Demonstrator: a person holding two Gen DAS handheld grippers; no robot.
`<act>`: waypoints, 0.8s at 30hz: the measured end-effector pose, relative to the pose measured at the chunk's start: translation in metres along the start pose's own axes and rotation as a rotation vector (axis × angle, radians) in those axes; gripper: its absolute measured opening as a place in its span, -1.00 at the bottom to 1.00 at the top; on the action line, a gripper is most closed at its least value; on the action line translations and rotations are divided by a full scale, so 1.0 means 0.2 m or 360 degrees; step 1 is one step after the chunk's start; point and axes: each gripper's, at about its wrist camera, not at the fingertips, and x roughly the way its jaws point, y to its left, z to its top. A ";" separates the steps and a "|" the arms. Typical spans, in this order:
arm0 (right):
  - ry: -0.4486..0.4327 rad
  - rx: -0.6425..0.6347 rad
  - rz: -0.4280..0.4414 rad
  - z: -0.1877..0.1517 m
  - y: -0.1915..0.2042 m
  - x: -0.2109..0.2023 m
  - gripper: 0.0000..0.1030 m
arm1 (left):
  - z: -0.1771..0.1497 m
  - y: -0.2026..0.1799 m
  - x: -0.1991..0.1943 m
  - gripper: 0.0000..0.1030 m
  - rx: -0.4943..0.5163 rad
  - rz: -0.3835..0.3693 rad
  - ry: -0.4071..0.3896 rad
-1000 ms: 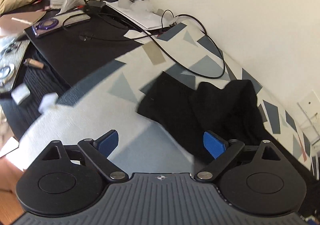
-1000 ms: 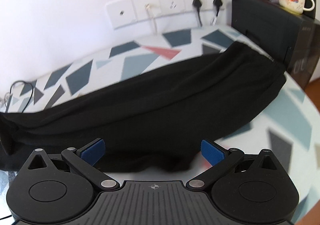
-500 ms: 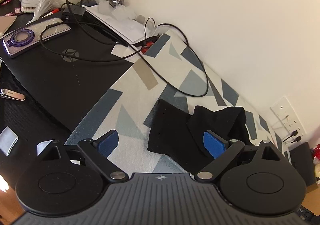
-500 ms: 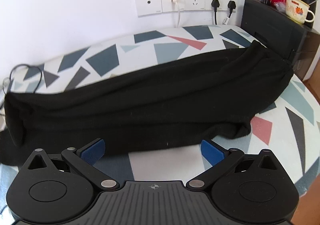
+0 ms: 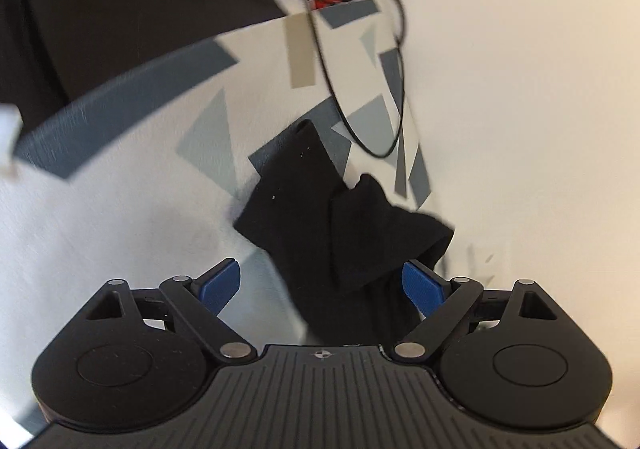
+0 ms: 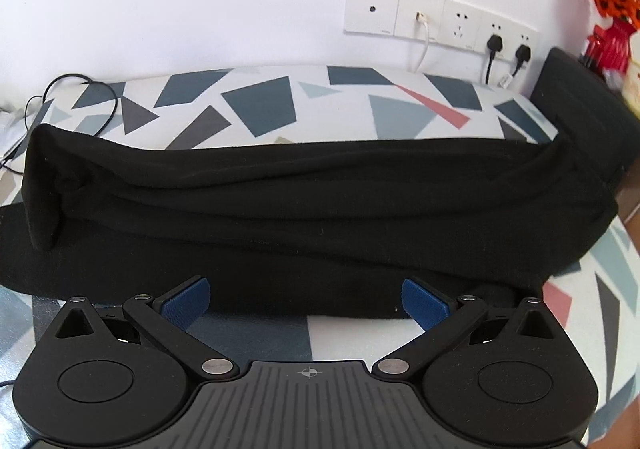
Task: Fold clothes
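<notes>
The left gripper (image 5: pixel 321 281) is closing its wide jaws, black garment (image 5: pixel 344 217) between, unpinched; the right gripper (image 6: pixel 306 297) gapes empty at the garment's (image 6: pixel 304 201) near edge — it lies lengthwise across the patterned tablecloth (image 6: pixel 264 105).

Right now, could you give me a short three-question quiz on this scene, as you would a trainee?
1. True or false: the black garment lies on a patterned cloth.
2. Which hand-held gripper sits over the garment's end near the looped cable: (a) left or (b) right?
3. Fill in: the wall sockets hold ___ black plugs.

Key: 1 true; 2 a, its jaws closing but not yet pressing the fabric; 3 two.
</notes>
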 end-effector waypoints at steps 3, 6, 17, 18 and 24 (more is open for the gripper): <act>0.0011 0.0051 0.0021 0.00 -0.04 0.00 0.98 | 0.02 0.01 0.07 0.59 -0.0102 0.0033 -0.0048; 0.0012 0.0062 0.0003 -0.01 -0.10 0.00 0.98 | 0.03 -0.02 0.10 0.47 -0.0066 0.0092 -0.0125; -0.0017 0.0100 0.0015 -0.03 -0.23 0.07 0.98 | 0.02 -0.14 0.10 -0.55 0.0203 0.0506 -0.0271; -0.0034 0.0075 0.0027 -0.03 -0.23 0.08 0.98 | 0.01 -0.17 0.09 -0.41 0.0255 0.0544 -0.0291; -0.0126 -0.0144 0.0164 0.03 -0.15 0.15 0.74 | -0.14 -0.49 0.11 0.14 0.0997 0.0579 -0.0262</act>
